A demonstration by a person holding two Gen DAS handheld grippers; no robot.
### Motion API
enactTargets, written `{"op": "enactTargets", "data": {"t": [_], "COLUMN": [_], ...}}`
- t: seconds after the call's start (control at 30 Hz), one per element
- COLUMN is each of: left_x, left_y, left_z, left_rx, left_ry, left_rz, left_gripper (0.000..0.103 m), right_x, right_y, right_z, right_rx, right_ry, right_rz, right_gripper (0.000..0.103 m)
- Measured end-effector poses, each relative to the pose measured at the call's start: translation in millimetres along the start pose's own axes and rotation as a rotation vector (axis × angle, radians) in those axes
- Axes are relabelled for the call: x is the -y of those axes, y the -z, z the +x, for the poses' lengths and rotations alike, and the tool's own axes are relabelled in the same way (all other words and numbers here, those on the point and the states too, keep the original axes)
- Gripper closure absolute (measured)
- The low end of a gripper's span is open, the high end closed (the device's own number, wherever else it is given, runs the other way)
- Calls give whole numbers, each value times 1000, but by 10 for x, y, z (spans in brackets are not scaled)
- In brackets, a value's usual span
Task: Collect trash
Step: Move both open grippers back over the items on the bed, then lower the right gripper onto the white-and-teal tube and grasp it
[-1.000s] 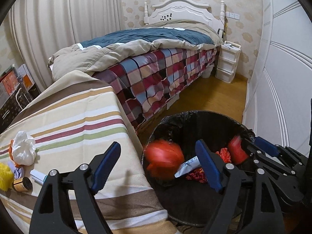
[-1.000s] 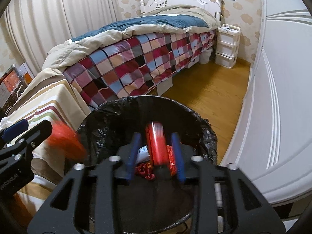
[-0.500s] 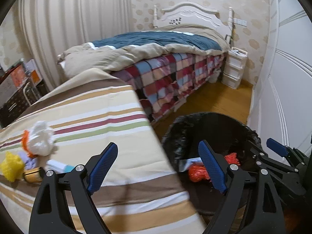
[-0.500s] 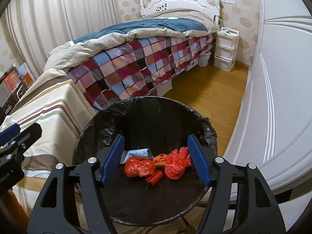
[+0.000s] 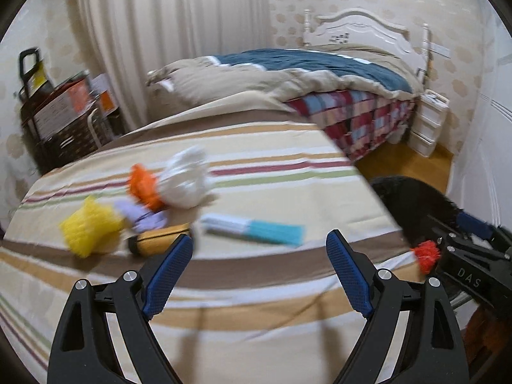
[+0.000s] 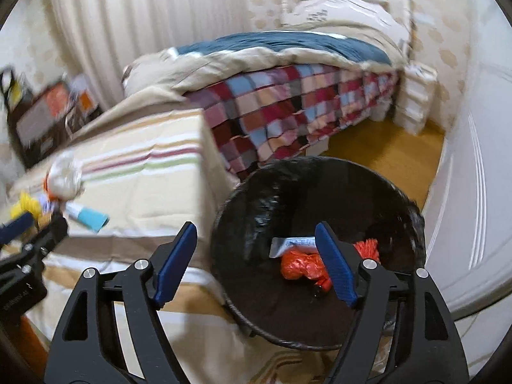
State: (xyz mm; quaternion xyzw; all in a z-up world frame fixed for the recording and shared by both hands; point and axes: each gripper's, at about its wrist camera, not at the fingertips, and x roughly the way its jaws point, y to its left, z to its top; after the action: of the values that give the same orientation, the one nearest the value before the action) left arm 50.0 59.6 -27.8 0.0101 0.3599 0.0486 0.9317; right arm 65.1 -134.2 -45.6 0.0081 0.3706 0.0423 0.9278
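While several red scraps [image 6: 302, 264] are already seen in the bin [image 6: 256, 192] beneath the right hand-held gripper [image 6: 256, 264], a litter pile [image 5: 140, 211] is left on the tabletop [image 5: 256, 147] ahead of the left hand-held gripper [image 5: 259, 272]; both are held wide and empty.

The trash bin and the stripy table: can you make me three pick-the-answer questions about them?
1. Where is the white crumpled ball?
A. in the trash bin
B. on the striped cloth
C. on the bed

2. What colour is the bin liner?
A. black
B. white
C. blue

3. How are the left tongs?
A. shut on trash
B. open, holding nothing
C. out of view

Answers:
B, it lies on the striped cloth.
A, the trash bin is lined in black.
B, the left tongs gape apart with nothing between them.
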Motion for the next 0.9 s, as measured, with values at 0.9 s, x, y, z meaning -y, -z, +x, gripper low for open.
{"op": "enactTargets", "data": {"t": [0.9], "left_x": [-1766], "left_y": [393], "left_z": [-67], "left_rx": [-75], "left_ry": [-238], "left_rz": [-215], "left_gripper": [18], "right_x": [-1848], "right_y": [-295], "right_z": [491], "right_rx": [-85], "right_ry": [-218], "right_rz": [-250], "right_gripper": [26]}}
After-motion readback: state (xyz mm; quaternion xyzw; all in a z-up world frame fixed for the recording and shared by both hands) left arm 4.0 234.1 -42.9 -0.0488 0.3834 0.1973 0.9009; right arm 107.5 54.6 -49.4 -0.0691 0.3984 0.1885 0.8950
